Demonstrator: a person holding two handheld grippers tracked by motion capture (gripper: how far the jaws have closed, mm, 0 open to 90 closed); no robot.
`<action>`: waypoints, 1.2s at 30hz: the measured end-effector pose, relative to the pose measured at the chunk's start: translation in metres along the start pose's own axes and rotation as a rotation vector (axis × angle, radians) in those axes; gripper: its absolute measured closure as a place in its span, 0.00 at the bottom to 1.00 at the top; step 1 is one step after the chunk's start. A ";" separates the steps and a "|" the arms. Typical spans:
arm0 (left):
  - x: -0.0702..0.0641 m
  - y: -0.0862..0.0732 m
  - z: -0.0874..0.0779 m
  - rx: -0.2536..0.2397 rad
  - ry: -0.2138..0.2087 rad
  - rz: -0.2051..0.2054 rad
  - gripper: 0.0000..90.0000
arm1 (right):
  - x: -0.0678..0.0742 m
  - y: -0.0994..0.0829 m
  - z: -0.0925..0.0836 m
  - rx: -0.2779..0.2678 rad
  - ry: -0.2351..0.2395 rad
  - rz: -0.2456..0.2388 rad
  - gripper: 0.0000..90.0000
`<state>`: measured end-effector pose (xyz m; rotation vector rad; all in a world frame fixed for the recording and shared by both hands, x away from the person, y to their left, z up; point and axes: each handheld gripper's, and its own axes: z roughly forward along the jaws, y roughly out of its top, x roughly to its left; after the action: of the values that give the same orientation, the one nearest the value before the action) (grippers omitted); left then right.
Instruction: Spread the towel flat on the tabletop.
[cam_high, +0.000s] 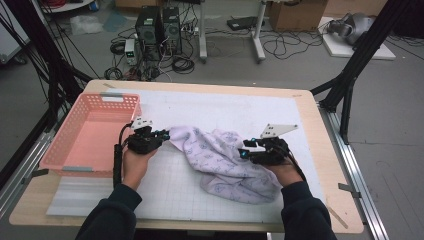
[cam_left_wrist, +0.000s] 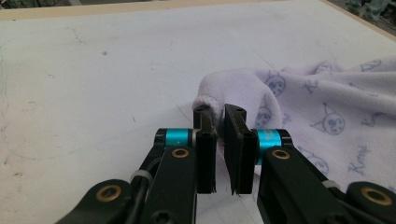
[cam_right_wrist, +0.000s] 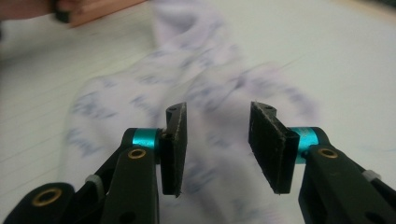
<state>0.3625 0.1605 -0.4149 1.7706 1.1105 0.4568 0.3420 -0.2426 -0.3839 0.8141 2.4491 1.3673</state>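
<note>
On the bench (cam_high: 320, 165), a white gridded mat (cam_high: 165, 190) covers most of the top, and only a narrow wooden border stays free around it. Much open mat lies behind the cloth and in front of it. At the left edge stands a pink basket (cam_high: 65, 145) with nothing inside it. A pale lilac cloth (cam_high: 220, 160) with small printed figures lies crumpled on the middle of the mat, between both hands. The left claw (cam_left_wrist: 219, 116) is clamped on the left corner of the cloth, just beside the basket wall; a thin fold of the fabric sits between its pads. The right claw (cam_right_wrist: 217, 140) hangs over the right part of the cloth with its jaws apart, about half open; they hold nothing, and the blurred fabric shows between them
</note>
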 end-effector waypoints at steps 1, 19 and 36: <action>0.000 0.000 0.000 0.000 -0.001 0.000 0.92 | -0.004 0.002 -0.002 -0.021 -0.023 0.006 0.62; -0.001 -0.002 0.000 -0.032 -0.009 -0.012 0.91 | -0.048 0.005 0.091 0.203 -0.138 0.088 0.53; -0.005 -0.005 0.013 -0.051 -0.005 -0.042 0.91 | -0.068 0.013 0.055 0.220 -0.407 0.008 0.92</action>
<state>0.3668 0.1500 -0.4242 1.6999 1.1208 0.4520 0.4272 -0.2360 -0.4081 1.0343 2.2918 0.8376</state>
